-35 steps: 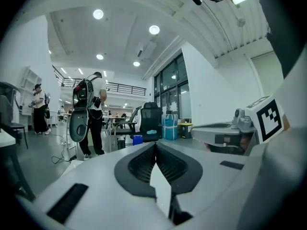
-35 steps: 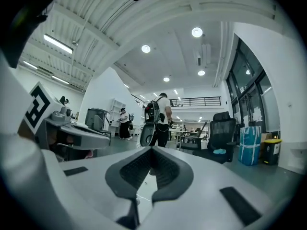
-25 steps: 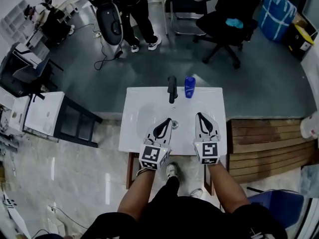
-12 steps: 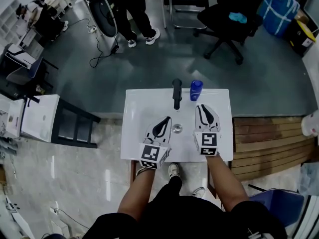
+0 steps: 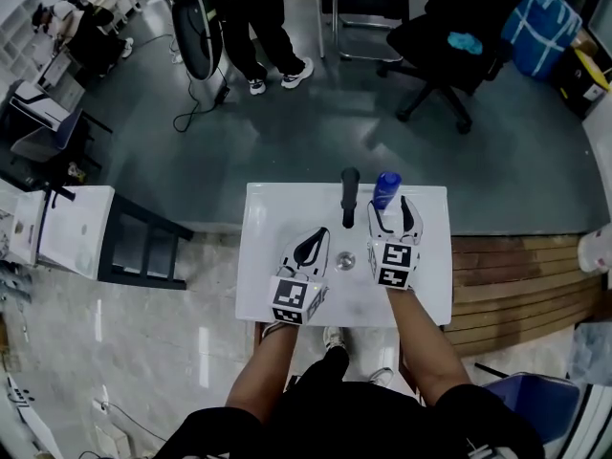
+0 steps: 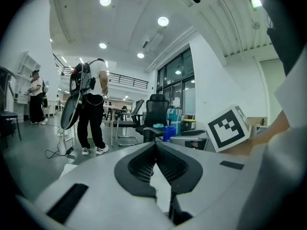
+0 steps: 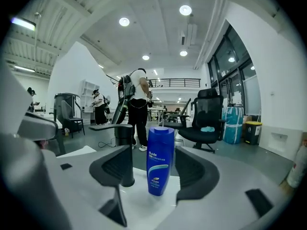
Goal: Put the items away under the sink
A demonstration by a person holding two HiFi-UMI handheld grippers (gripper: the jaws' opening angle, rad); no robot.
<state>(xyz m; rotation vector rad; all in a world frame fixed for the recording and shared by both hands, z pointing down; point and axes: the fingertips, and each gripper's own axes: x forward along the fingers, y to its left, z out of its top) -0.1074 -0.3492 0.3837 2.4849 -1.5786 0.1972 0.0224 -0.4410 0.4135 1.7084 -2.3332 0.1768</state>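
A blue shampoo bottle [image 5: 385, 189] stands upright on the back rim of the white sink [image 5: 277, 208], just right of the black faucet [image 5: 350, 194]. My right gripper [image 5: 392, 207] reaches up to it, and its jaws have just been opening. In the right gripper view the bottle [image 7: 159, 159] stands between the spread jaws of the right gripper [image 7: 153, 152], with a gap on each side and no pad touching it. My left gripper [image 5: 320, 229] hovers over the basin near the drain [image 5: 345, 259]. Seen in its own view, the left gripper [image 6: 156, 145] is shut with nothing in it.
The faucet [image 7: 123, 138] stands close to the left of the bottle. A wooden slatted platform [image 5: 516, 275] lies to the sink's right, a dark side table [image 5: 143, 242] to its left. Beyond the sink are an office chair [image 5: 445, 46] and a standing person [image 5: 253, 17].
My right gripper has moved forward to the bottle and opened from shut, so its jaws now straddle the bottle. My left gripper has shifted a little forward over the basin.
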